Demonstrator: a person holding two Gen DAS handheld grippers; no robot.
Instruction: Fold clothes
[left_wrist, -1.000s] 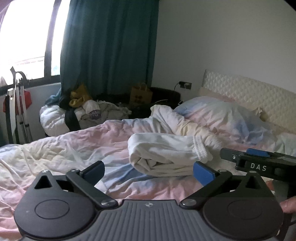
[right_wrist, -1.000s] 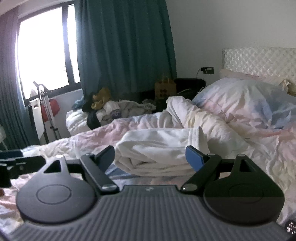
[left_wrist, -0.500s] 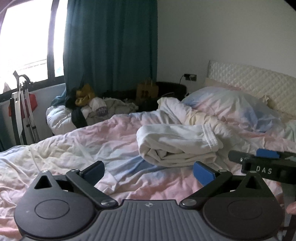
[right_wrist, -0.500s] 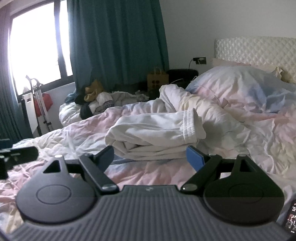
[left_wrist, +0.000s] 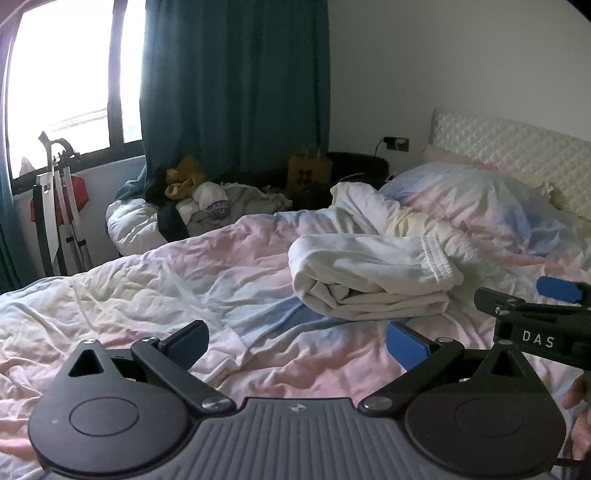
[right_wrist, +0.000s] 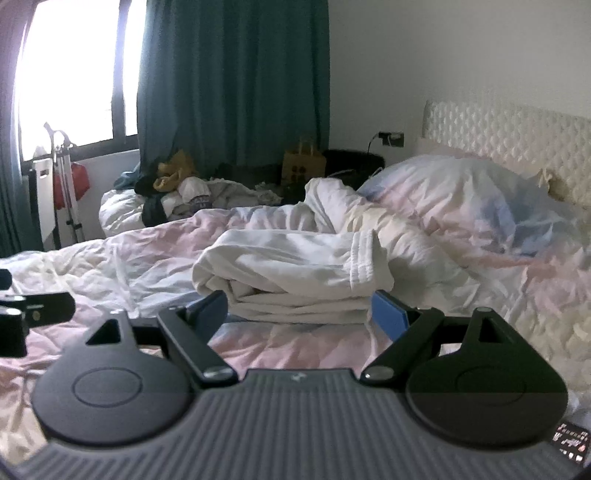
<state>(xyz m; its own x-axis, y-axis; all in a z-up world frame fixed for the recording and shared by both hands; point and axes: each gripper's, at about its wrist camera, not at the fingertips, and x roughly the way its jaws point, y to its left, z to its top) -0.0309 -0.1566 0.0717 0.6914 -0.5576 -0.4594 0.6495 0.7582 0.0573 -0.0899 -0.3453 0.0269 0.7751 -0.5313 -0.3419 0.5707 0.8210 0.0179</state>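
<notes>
On the rumpled pastel duvet (left_wrist: 229, 280) lies a folded white garment (right_wrist: 295, 273), both tongs (left_wrist: 295, 341) (right_wrist: 297, 312) spread, empty.

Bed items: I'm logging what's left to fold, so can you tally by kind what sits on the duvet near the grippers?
Folded white garment: 1
Pillow: 1
Open grippers, left and right: 2
Total: 4

left gripper (left_wrist: 295, 341) spread wide, empty, above duvet (left_wrist: 147, 295); folded white garment (left_wrist: 369, 280) ahead.
</notes>
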